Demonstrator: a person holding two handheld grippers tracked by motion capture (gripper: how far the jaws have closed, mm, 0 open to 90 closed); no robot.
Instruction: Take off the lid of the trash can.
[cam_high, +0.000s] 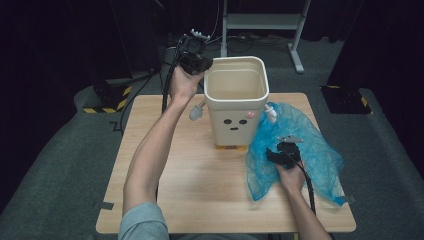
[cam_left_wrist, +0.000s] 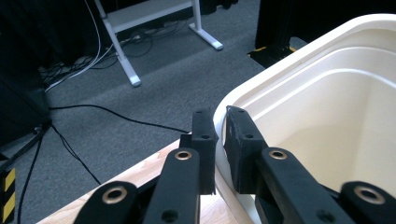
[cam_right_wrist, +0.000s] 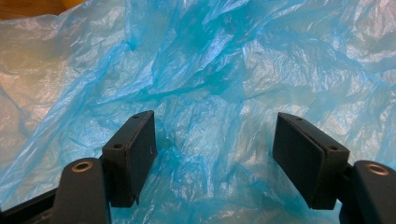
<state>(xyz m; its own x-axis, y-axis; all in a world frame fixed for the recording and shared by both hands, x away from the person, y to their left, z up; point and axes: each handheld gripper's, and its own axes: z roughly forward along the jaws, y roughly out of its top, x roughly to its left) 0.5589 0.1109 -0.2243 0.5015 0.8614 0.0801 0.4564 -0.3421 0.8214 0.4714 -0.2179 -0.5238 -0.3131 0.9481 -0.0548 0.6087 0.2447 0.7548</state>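
Light wooden table (cam_high: 190, 190), cream bin (cam_high: 236, 100) standing, crumpled blue plastic bag (cam_high: 320, 150) lying beside

Part of the cream bin's rim (cam_left_wrist: 219, 122) is hidden between the left gripper (cam_left_wrist: 220, 149) jaws. The bin's right side is cut off by the frame edge. The blue plastic bag (cam_right_wrist: 224, 70) runs past every edge, its outline unseen.

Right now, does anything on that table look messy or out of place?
The blue plastic bag lies crumpled on the table beside the cream bin, not lining it. The bin is empty. The left gripper pinches its rim; the right gripper is open over the bag.
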